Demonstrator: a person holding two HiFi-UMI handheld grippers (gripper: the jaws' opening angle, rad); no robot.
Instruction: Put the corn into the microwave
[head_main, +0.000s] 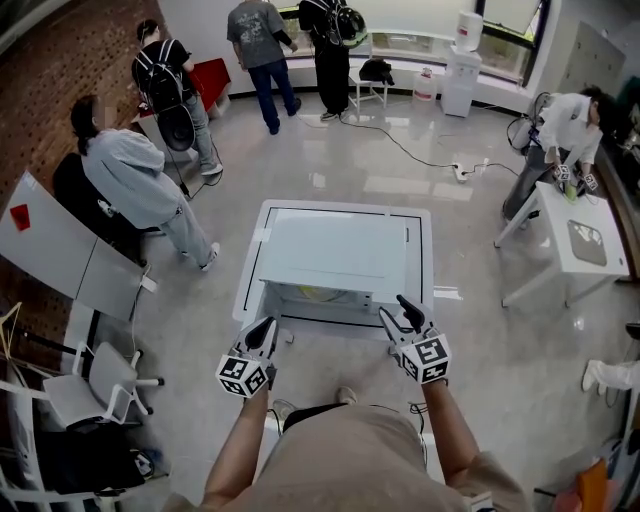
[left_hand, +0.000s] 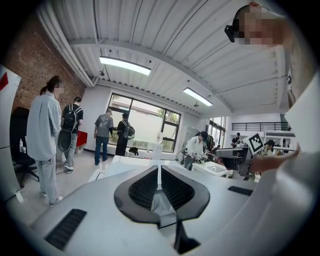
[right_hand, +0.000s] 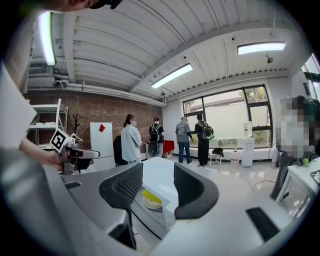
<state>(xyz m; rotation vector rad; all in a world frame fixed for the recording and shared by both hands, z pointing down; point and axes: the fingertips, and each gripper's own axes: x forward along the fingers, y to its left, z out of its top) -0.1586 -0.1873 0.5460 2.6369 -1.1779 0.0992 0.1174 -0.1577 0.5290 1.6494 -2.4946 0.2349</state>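
A white microwave (head_main: 340, 250) stands in front of me, seen from above, its front open toward me. Inside, in the right gripper view, yellow corn (right_hand: 149, 196) lies on a pale plate (right_hand: 152, 204); in the head view only a yellowish patch (head_main: 312, 293) shows in the cavity. My right gripper (head_main: 402, 314) is open just before the microwave's front right, with nothing between its jaws (right_hand: 157, 175). My left gripper (head_main: 264, 332) hovers at the front left, its pads together and empty (left_hand: 159, 172). Beyond them lies the microwave's white top (left_hand: 125, 162).
Several people stand at the far side of the room and at the left (head_main: 135, 180). A white table (head_main: 585, 245) with a person bent over it stands at the right. Office chairs (head_main: 95, 385) and white boards crowd the left. A cable (head_main: 420, 150) runs across the floor.
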